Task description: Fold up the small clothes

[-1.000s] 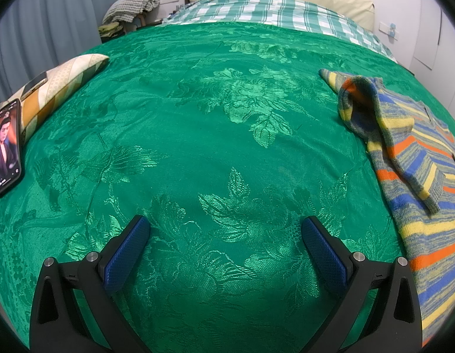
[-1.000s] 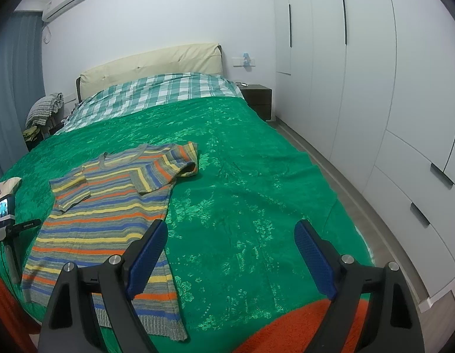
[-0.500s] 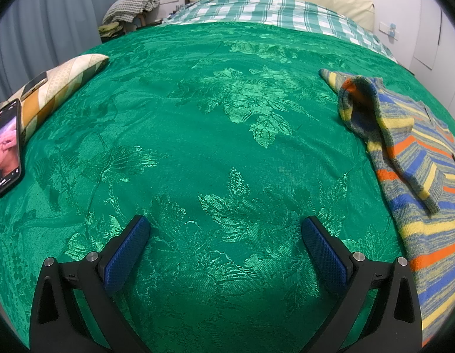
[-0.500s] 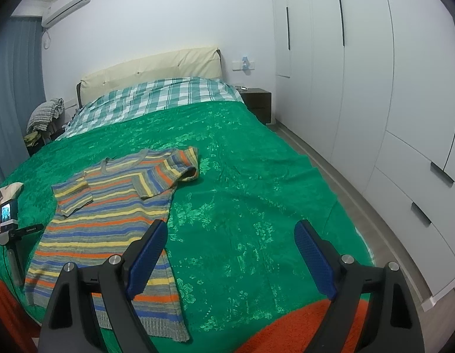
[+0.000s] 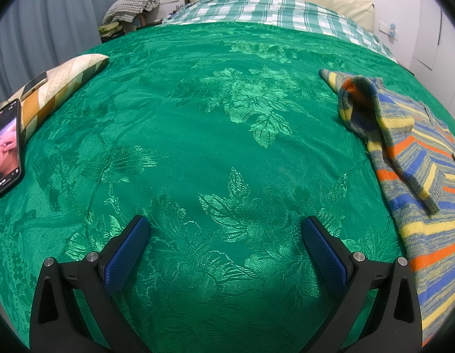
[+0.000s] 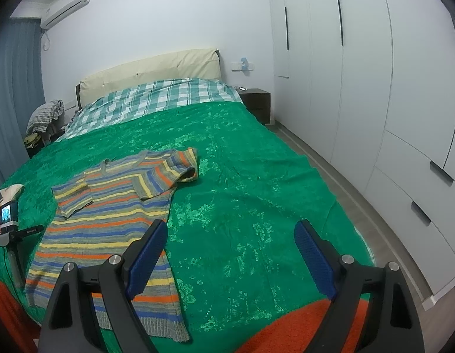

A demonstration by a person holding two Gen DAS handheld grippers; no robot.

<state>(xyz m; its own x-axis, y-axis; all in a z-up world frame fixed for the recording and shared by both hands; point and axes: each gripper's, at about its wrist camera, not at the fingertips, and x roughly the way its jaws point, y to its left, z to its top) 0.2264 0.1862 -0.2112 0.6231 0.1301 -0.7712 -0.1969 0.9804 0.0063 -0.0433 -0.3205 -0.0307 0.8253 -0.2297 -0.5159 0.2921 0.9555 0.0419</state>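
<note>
A green bedspread (image 6: pixel 242 194) bears a striped sweater (image 6: pixel 110 214), both sleeves folded in; left gripper (image 5: pixel 224 235) and right gripper (image 6: pixel 230 235) gape wide beside it, holding nothing

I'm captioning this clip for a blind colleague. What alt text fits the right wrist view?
A striped knit sweater lies face up on a green bedspread, both sleeves folded in over its chest. The open right gripper hovers over its near hem, holding nothing. White wardrobes line the wall to the right.
</note>
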